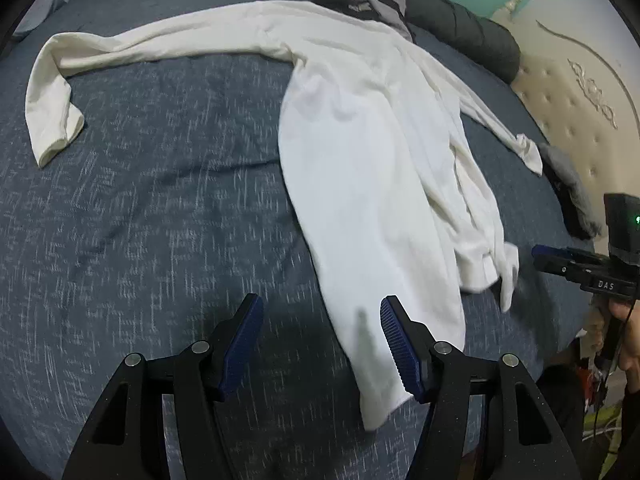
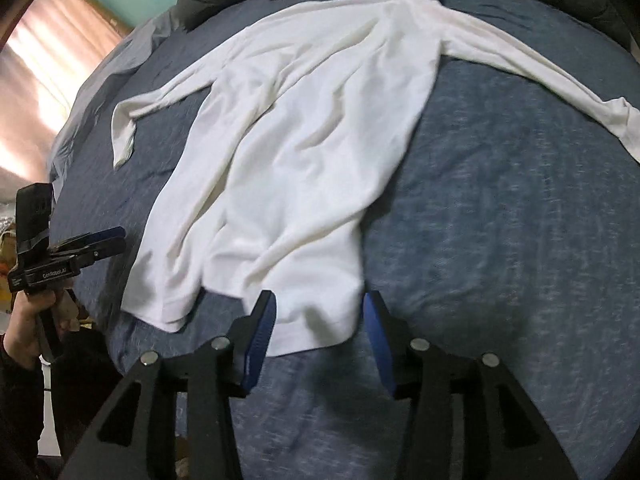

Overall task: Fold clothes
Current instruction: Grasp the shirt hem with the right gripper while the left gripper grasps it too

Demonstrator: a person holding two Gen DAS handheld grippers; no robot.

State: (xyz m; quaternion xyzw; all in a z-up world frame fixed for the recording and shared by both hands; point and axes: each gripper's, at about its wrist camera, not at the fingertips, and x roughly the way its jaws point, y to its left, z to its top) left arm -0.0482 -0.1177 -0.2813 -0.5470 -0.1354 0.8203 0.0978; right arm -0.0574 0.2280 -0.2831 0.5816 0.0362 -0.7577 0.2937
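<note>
White long-sleeved cotton shirt (image 2: 288, 152): spread on blue-grey heathered bed cover (image 2: 500, 240), hem at near edge, sleeves flung out toward both sides.
Right gripper (image 2: 318, 328): fingers spread, straddling hem corner, not pinching.
Left gripper (image 1: 320, 344): fingers spread, empty, other hem corner alongside one finger.
Handling, judged: pinch both corners squarely, gather both layers, lift evenly, keep hem taut.

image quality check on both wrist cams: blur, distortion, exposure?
Left wrist view: strong fisheye bending with black corners; the bedspread is streaked by motion blur; the white shirt is nearly blown out. Right wrist view: same distortion; the shirt hem and bedspread are soft; the curtain at the left glares with backlight.
</note>
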